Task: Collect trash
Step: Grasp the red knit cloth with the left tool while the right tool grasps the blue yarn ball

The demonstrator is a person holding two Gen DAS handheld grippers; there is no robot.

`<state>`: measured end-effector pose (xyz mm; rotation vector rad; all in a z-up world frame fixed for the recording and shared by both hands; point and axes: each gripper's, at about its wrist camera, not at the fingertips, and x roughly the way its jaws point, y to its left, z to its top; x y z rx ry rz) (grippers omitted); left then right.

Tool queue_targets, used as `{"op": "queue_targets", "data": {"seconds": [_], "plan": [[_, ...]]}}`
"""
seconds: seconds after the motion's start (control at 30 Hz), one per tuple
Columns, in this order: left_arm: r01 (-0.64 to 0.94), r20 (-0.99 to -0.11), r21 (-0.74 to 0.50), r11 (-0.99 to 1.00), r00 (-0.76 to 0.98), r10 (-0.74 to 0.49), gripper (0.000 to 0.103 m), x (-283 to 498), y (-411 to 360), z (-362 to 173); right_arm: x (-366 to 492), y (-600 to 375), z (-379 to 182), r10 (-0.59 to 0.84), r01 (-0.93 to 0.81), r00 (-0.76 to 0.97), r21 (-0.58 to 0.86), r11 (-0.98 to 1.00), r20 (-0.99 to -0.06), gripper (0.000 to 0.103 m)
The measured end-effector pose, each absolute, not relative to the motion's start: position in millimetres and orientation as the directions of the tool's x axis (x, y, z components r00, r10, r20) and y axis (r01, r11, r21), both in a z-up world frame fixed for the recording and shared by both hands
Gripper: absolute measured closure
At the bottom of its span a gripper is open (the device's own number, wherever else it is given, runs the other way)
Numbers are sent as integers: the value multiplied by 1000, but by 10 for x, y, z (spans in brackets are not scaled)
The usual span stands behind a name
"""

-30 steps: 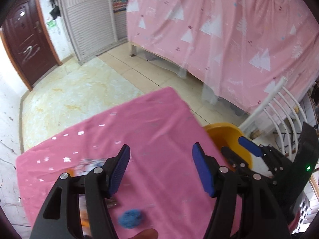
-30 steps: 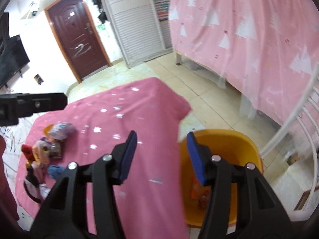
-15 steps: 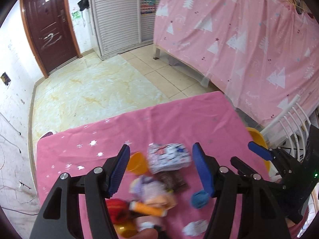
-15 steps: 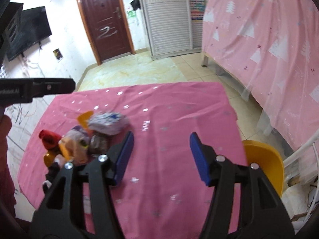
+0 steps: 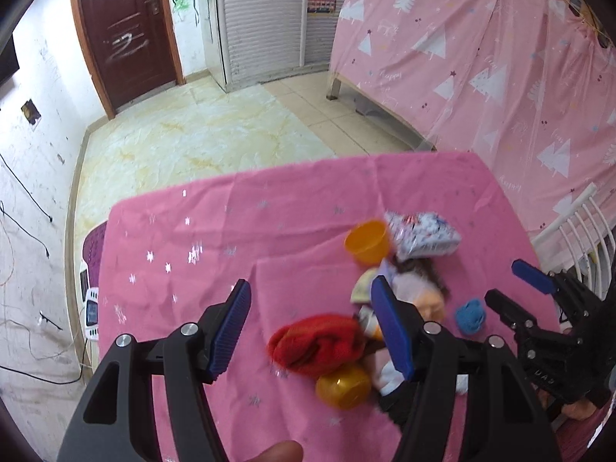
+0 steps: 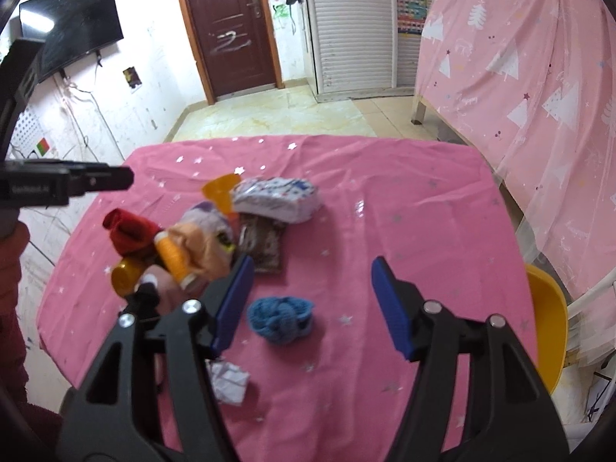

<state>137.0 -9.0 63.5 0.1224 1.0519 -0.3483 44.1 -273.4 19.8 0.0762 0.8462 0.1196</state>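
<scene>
A pile of trash lies on the pink tablecloth (image 6: 404,200): a white printed packet (image 6: 277,198), a brown wrapper (image 6: 261,244), a red cloth (image 6: 129,231), an orange spool (image 6: 175,260), a blue knitted ball (image 6: 279,317) and crumpled white paper (image 6: 229,383). My right gripper (image 6: 312,304) is open and empty, hovering just above the blue ball. My left gripper (image 5: 312,327) is open and empty above the red cloth (image 5: 315,344). The yellow bin (image 6: 548,327) stands at the table's right edge. The right gripper (image 5: 504,288) also shows in the left wrist view.
An orange cup (image 5: 365,240) and a yellow round lid (image 5: 342,387) lie in the pile. A pink bed curtain (image 6: 539,77) hangs to the right, with a white rack (image 5: 577,227) beside the table. Tiled floor and a brown door (image 6: 227,27) lie beyond.
Both grippers have swung left from the yellow bin to over the trash pile. Both stayed open and empty.
</scene>
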Motion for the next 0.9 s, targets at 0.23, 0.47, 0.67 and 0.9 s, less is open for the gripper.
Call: {"op": "queue_targets", "data": {"seconds": [0.23, 0.47, 0.67, 0.9], "plan": [[345, -881, -99, 933, 406, -244, 44, 1230, -80, 382, 369, -2633, 135, 134, -83, 639, 105, 991, -757, 42], [324, -883, -132, 937, 391, -259, 60, 1212, -18, 247, 384, -2576, 39, 135, -93, 615, 98, 991, -777, 41], [307, -881, -140, 941, 396, -260, 88, 1209, 26, 205, 444, -2576, -56, 135, -90, 599, 101, 991, -789, 40], [272, -859, -138, 952, 446, -251, 91, 1238, 143, 392, 475, -2564, -140, 115, -85, 590, 80, 993, -799, 37]]}}
